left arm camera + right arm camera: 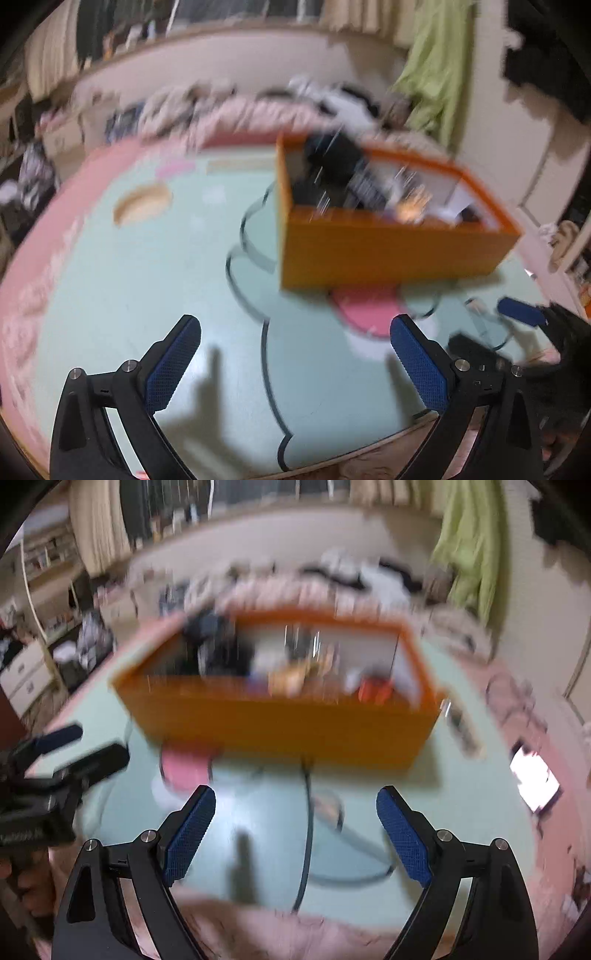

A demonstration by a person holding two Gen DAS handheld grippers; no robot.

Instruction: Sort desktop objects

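Note:
An orange box (pixel 388 251) stands on a mint-green desk mat (pixel 110 277) with a cartoon print and a pink border. It holds several blurred items, dark ones on its left side. My left gripper (pixel 295 325) hangs open over bare mat in front of the box, with nothing between its blue pads. My right gripper (pixel 296 794) is also open and empty, facing the box (pixel 288 727) from the near side. Each gripper shows in the other's view: the right gripper (pixel 495 328) at the right edge, the left gripper (pixel 79 749) at the left edge. Both views are motion-blurred.
A bright white flat object (pixel 535 779) lies on the pink border at right. A slim dark object (pixel 461 723) lies beside the box's right end. A person's hand (pixel 22 882) grips the left tool. Behind the desk are a cluttered bed and a hanging green cloth (pixel 436 74).

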